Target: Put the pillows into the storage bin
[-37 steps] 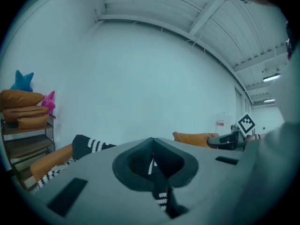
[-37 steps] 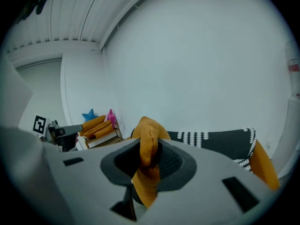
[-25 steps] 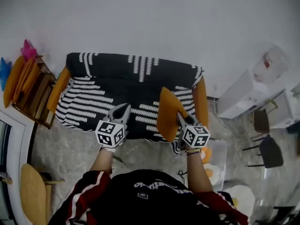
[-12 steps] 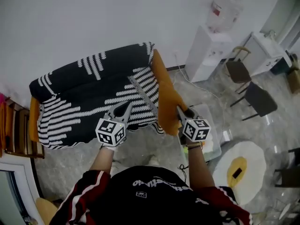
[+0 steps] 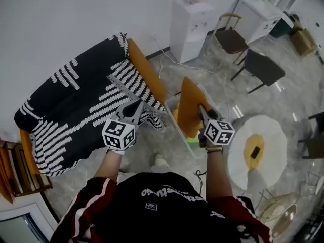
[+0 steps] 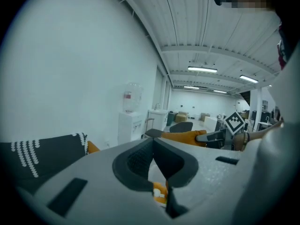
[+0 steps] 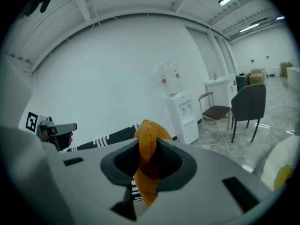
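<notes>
The pillow [image 5: 188, 105] is plain mustard orange. The sofa [image 5: 148, 74] shows the same orange, under a black cover [image 5: 76, 103] with white zigzag stripes. The bin [image 5: 178, 127] is clear. The left tongs [image 5: 136, 104] and right tongs [image 5: 201, 109] are dark grey, their cubes white with black square markers. The floor [image 5: 202, 70] is grey marble. The sleeve [image 5: 83, 206] is black with red and white stripes.
</notes>
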A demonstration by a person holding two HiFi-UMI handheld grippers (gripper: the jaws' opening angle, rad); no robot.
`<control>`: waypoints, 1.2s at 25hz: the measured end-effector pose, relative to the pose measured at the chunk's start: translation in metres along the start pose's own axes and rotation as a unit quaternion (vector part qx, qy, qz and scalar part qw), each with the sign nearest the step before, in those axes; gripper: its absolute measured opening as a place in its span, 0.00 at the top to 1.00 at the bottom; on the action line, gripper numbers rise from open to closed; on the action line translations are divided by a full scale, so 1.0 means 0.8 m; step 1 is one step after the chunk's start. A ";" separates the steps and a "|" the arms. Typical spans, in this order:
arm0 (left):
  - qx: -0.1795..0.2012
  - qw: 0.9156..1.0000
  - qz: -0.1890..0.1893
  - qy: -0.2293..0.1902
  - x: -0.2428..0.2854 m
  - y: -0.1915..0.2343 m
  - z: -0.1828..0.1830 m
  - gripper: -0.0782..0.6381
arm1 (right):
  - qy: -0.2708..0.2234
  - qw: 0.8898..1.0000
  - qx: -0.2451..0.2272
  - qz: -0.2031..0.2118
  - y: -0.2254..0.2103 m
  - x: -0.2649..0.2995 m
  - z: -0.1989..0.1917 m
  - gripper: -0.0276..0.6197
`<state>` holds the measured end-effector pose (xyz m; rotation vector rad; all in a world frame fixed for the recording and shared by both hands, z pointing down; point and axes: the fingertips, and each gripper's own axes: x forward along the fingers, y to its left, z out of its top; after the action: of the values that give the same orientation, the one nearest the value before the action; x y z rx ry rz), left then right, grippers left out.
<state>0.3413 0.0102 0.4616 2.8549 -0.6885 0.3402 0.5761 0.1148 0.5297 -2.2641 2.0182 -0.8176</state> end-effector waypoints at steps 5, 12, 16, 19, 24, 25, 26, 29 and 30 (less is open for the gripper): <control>0.009 0.999 -0.048 0.021 0.058 -0.051 -0.004 0.88 | 0.002 0.998 0.037 -0.058 -0.083 -0.037 -0.019 0.83; 0.017 0.996 -0.081 0.034 0.108 -0.089 -0.006 0.88 | 0.016 0.994 0.067 -0.087 -0.149 -0.041 -0.048 0.82; 0.018 0.994 -0.099 0.044 0.119 -0.098 -0.014 0.88 | 0.041 0.988 0.090 -0.122 -0.192 -0.030 -0.077 0.67; 0.014 0.993 -0.108 0.052 0.123 -0.095 -0.025 0.88 | 0.029 0.981 0.100 -0.161 -0.218 -0.041 -0.076 0.63; -0.001 0.994 -0.104 0.047 0.126 -0.079 -0.029 0.89 | 0.017 0.981 0.092 -0.171 -0.207 -0.063 -0.066 0.63; -0.007 0.994 -0.102 0.043 0.125 -0.077 -0.027 0.88 | 0.017 0.981 0.087 -0.171 -0.202 -0.065 -0.064 0.63; -0.012 0.994 -0.103 0.040 0.122 -0.076 -0.026 0.88 | 0.018 0.982 0.082 -0.171 -0.198 -0.066 -0.062 0.63; -0.014 0.994 -0.106 0.035 0.110 -0.073 -0.022 0.88 | 0.015 0.983 0.073 -0.170 -0.180 -0.066 -0.052 0.63; -0.013 0.994 -0.105 0.032 0.105 -0.070 -0.019 0.88 | 0.012 0.983 0.072 -0.167 -0.171 -0.066 -0.046 0.63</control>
<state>0.4372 0.0272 0.4912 2.8423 -0.3742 0.3852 0.6865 0.1999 0.5877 -2.5519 1.5480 -0.9751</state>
